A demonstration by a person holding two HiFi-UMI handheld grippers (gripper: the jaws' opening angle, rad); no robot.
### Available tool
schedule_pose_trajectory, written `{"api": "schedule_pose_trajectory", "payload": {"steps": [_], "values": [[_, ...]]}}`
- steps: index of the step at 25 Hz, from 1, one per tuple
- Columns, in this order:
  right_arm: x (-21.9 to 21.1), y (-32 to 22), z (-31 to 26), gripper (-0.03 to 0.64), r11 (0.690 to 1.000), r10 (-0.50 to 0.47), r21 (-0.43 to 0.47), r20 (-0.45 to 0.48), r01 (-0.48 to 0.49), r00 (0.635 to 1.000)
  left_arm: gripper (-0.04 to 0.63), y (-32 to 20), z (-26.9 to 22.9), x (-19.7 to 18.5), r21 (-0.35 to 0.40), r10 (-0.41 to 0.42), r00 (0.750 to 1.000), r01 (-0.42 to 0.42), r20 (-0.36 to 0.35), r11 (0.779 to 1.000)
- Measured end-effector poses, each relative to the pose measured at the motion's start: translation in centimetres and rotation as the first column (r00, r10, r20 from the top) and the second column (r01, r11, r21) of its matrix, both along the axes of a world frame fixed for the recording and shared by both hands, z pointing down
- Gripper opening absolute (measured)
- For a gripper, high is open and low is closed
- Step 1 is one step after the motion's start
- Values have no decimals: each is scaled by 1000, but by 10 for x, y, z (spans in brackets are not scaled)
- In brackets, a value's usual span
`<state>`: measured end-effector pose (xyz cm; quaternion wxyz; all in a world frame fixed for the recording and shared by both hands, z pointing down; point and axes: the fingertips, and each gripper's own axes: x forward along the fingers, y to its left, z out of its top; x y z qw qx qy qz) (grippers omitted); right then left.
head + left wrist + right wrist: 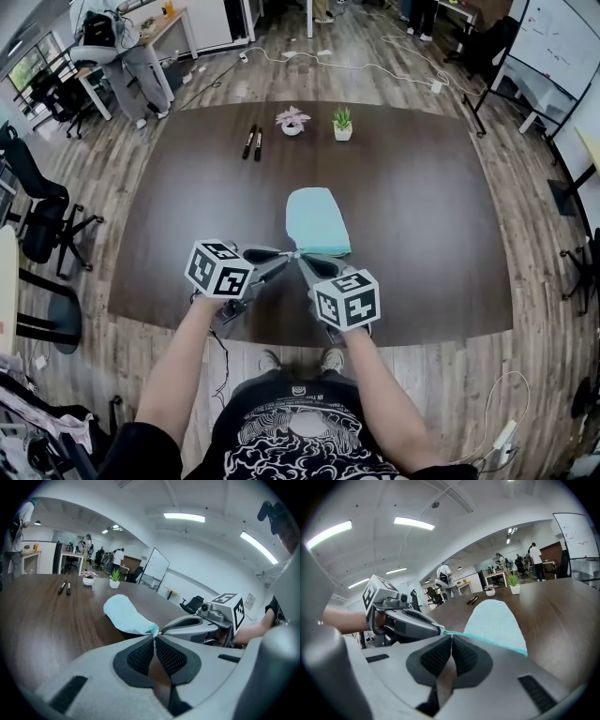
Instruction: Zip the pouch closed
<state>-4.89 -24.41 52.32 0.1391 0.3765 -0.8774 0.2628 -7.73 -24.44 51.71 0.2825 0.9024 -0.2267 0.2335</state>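
Left tongs (154, 636), right tongs (451, 635) on pouch (317, 220), office table (422, 206)

The dark brown wooden table (422, 234) gives broad open lanes on either side of the light teal fabric pouch (316, 220) lying at its middle, and an open strip beyond the pouch. Near the far edge, well apart from the pouch, stand the other obstacles: two black marker pens (253, 142) lying side by side, a small pink plant in a white pot (292, 120) and a small green plant in a white pot (343, 124). At the pouch's near left corner the left gripper (288, 255) and right gripper (302, 259) meet tip to tip, both clamped on its edge, with no gap between them.
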Motion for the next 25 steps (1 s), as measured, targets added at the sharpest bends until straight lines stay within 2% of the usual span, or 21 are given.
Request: {"api": "schedule_pose_trajectory", "payload": {"steps": [10,20,25], "values": [[1,-1,2,3,1000,15,13,-16,-15,1000,25,-3,-1,-6,33,-42,999,41,24,999],[3,-3,-5,3,999,22,46,-34,-20,999,25,-4,-8,-6,8,-180,982,180,-55,984],[2,0,-2,3,999,25,36,-31,-24,999,25,0,-5,-8,-3,-209,976,209,-63,978]]}}
